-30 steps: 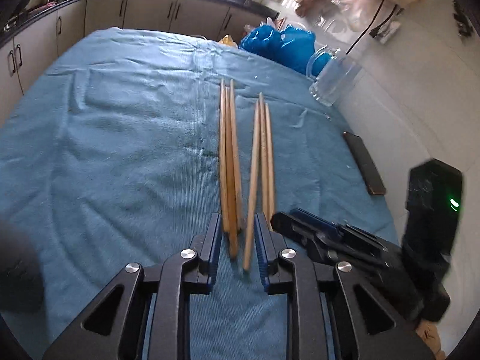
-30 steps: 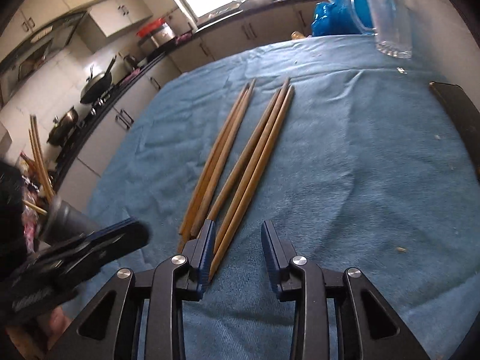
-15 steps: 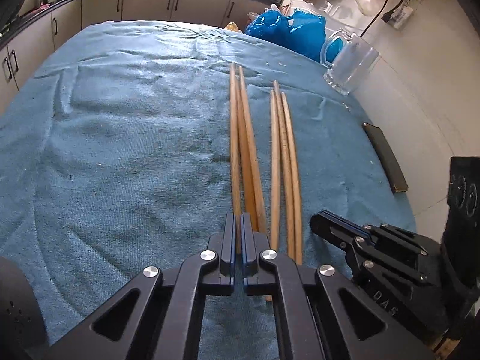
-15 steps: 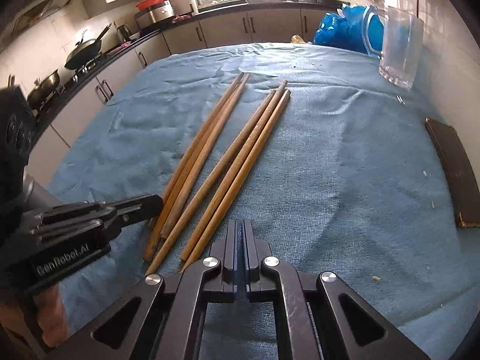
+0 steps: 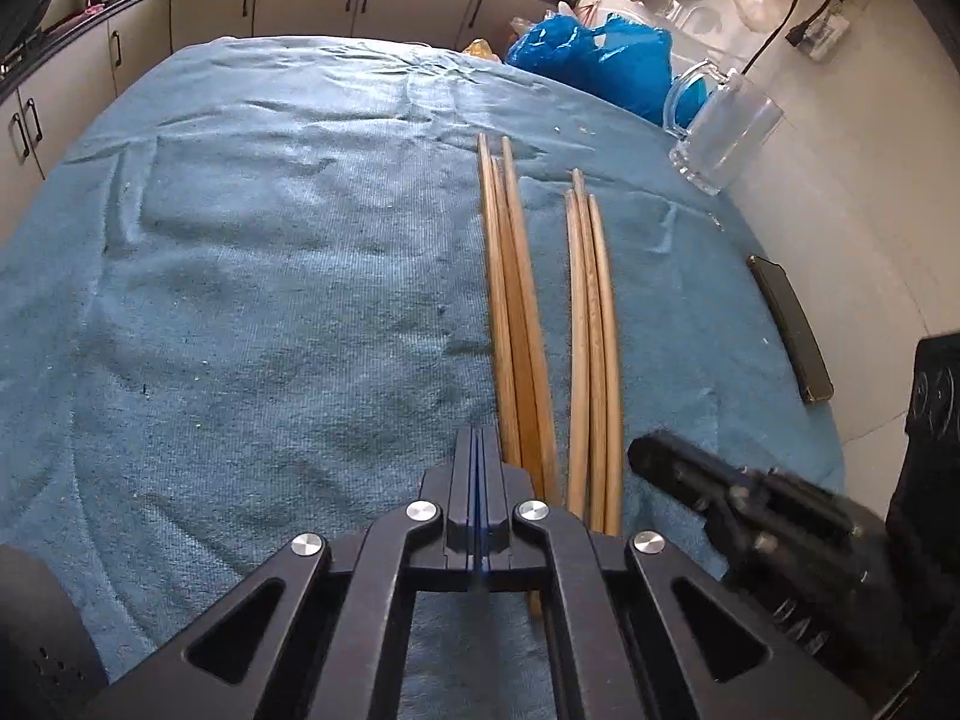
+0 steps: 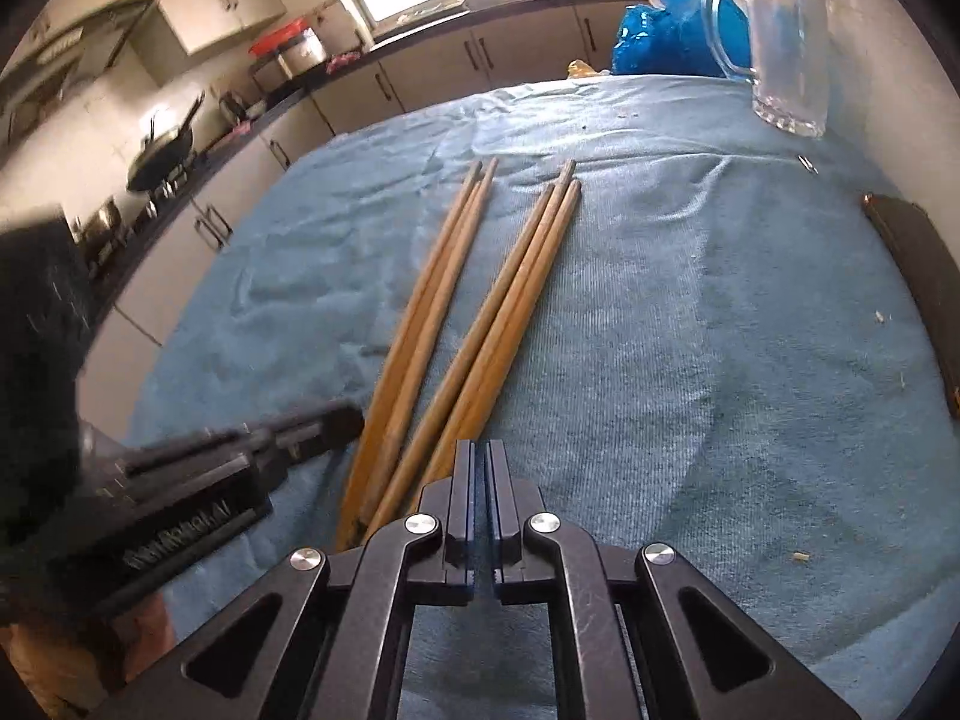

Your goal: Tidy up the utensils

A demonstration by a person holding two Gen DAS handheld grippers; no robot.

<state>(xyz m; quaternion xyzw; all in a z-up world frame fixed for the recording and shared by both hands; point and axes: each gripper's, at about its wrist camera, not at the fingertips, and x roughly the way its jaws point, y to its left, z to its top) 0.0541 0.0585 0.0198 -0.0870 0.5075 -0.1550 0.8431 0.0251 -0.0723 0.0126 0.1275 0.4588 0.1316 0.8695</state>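
Several wooden chopsticks lie on the blue towel point(image 5: 270, 276) in two neat bundles side by side: a darker bundle point(image 5: 513, 300) point(image 6: 432, 300) and a paler bundle point(image 5: 591, 330) point(image 6: 519, 300). My left gripper point(image 5: 478, 441) is shut with nothing in it, its tips just left of the darker bundle's near ends. In the right wrist view it shows as a blurred black shape point(image 6: 270, 438). My right gripper point(image 6: 478, 450) is shut and holds nothing, close over the paler bundle's near ends. The left wrist view shows it to the right of both bundles point(image 5: 708, 486).
A clear glass mug point(image 5: 720, 132) point(image 6: 786, 48) stands at the far right of the towel, with a blue plastic bag point(image 5: 600, 66) behind it. A dark flat object point(image 5: 792, 330) point(image 6: 918, 264) lies along the towel's right edge. Kitchen cabinets point(image 5: 300, 0) run behind the table.
Both grippers went from open to shut. The slanted chopstick between the left jaws now lies straight in the paler bundle. The left gripper shifted left, off the chopstick ends.
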